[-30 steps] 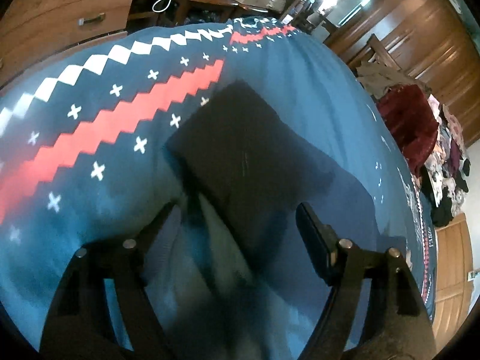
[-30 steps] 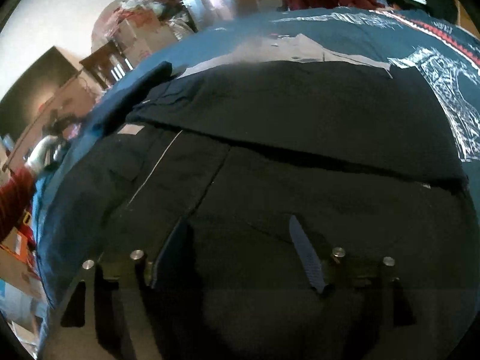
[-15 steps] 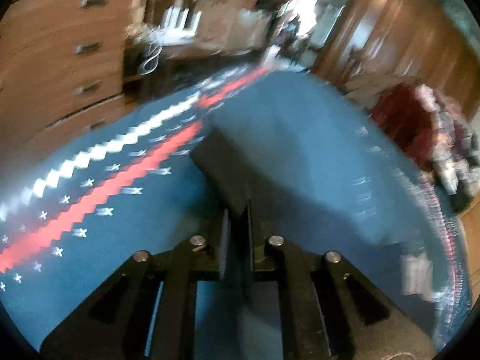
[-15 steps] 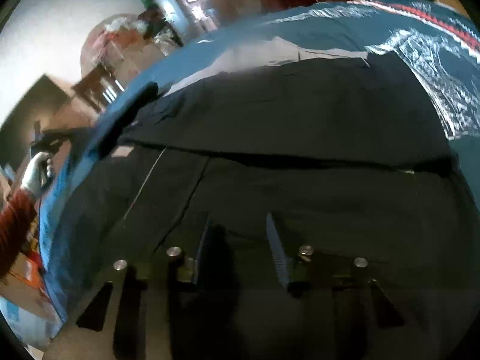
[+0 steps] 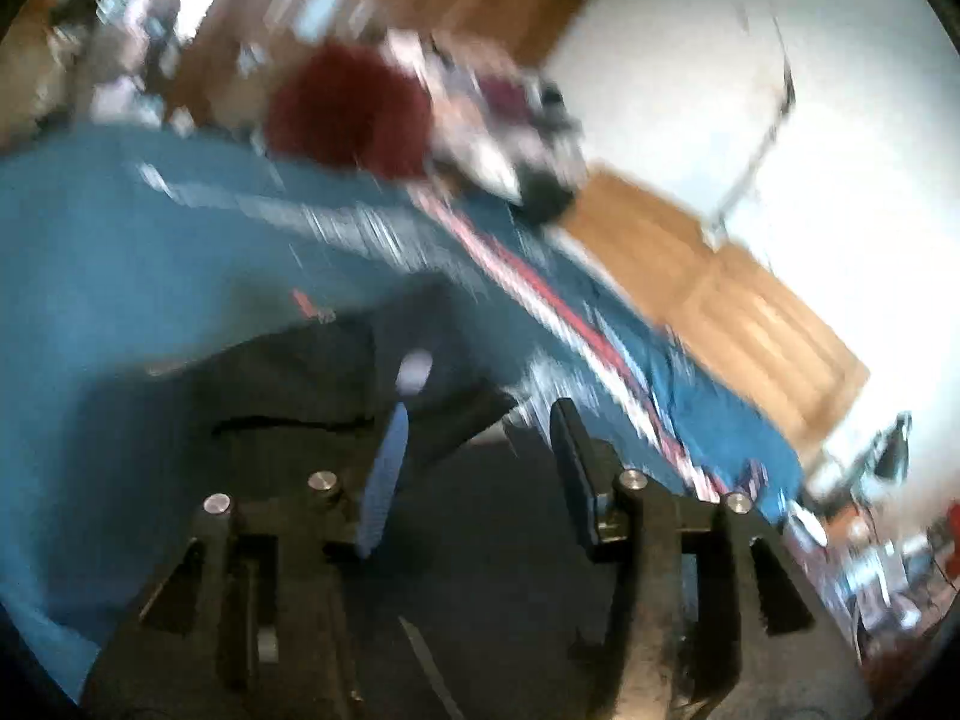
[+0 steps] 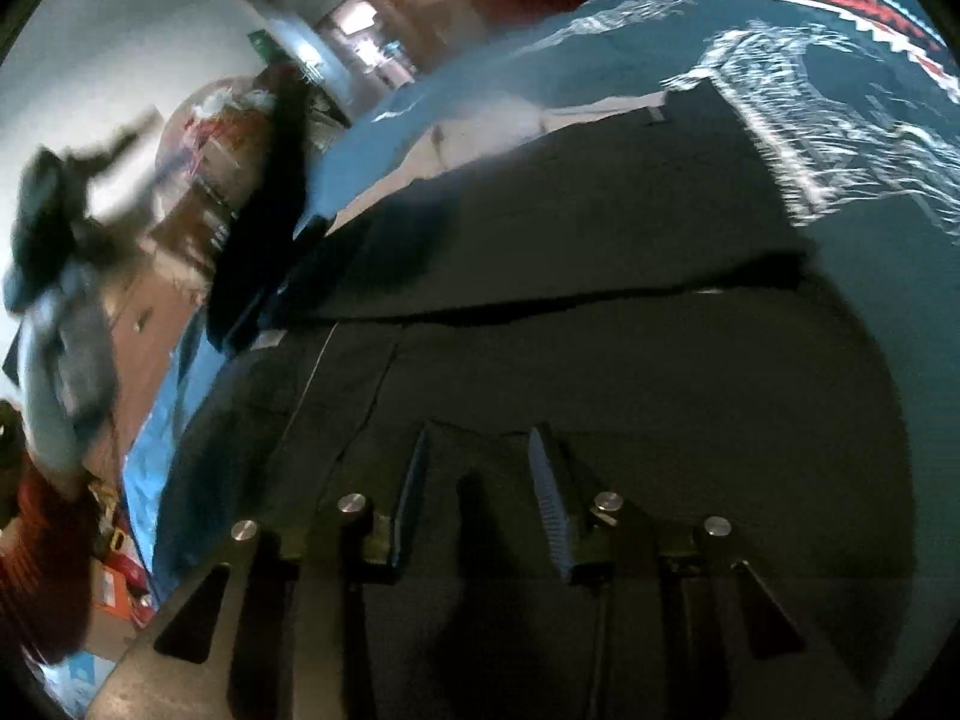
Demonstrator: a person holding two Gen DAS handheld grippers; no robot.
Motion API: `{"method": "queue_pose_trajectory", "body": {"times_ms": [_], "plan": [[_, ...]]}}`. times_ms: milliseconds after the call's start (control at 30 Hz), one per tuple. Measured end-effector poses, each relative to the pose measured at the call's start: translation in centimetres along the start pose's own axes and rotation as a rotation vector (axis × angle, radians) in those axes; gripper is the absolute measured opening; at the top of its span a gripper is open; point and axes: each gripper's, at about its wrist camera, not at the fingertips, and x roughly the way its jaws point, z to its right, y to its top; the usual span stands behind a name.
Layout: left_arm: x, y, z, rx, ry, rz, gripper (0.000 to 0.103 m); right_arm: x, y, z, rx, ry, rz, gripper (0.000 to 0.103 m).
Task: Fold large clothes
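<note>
A large dark garment (image 6: pixel 600 252) lies folded in layers on a blue patterned bedspread (image 6: pixel 840 60). My right gripper (image 6: pixel 480 468) rests low on its near layer. Its jaws are drawn halfway together, with a ridge of the dark cloth bunched between them. At the garment's left end a dark strip of cloth (image 6: pixel 270 192) stands up off the bed. The left wrist view is badly blurred. There my left gripper (image 5: pixel 474 450) hangs open over the dark garment (image 5: pixel 480 570), with nothing between its fingers. That left gripper (image 6: pixel 42 210) shows as a blur at the far left.
A heap of clothes topped by a dark red piece (image 5: pixel 348 114) sits at the bed's far side. A wooden cabinet (image 5: pixel 720 300) runs behind the bed. A red sleeve (image 6: pixel 36 570) and boxes on the floor (image 6: pixel 114 594) are at the lower left.
My left gripper, shut on dark cloth half a second ago, has swung right over the garment and now stands open. My right gripper's jaws have narrowed from wide open onto the near layer.
</note>
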Motion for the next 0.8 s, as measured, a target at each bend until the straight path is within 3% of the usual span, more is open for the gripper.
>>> {"method": "queue_pose_trajectory", "body": {"times_ms": [133,300,367,433,600,800], "plan": [[-1.2,-4.9,-3.1,-0.096,0.052,-0.029,0.05,-1.8,1.1,1.1,0.032,0.03,0.012,0.045],[-5.7,-9.6,-10.2,-0.217,0.298,-0.02,0.055,0.2,6.5,1.2,0.106,0.17,0.025,0.045],[-6.2,-11.0,-12.1,-0.281,0.334,-0.021,0.055,2.7,8.9,0.8,0.144,0.23,-0.014,0.045],[-7.2,-12.3,-13.0,-0.324,0.289,0.024,0.052,6.2,11.2,0.1,0.179,0.283,-0.081,0.046],[-6.3,-12.3,-12.7,-0.313,0.297,0.044,0.052,14.4,13.9,-1.2,0.213,0.233,-0.264,0.046],[-6.7,-12.8,-13.4,-0.322,0.271,0.052,0.053,17.3,14.2,-1.3,0.216,0.209,-0.282,0.046]]}}
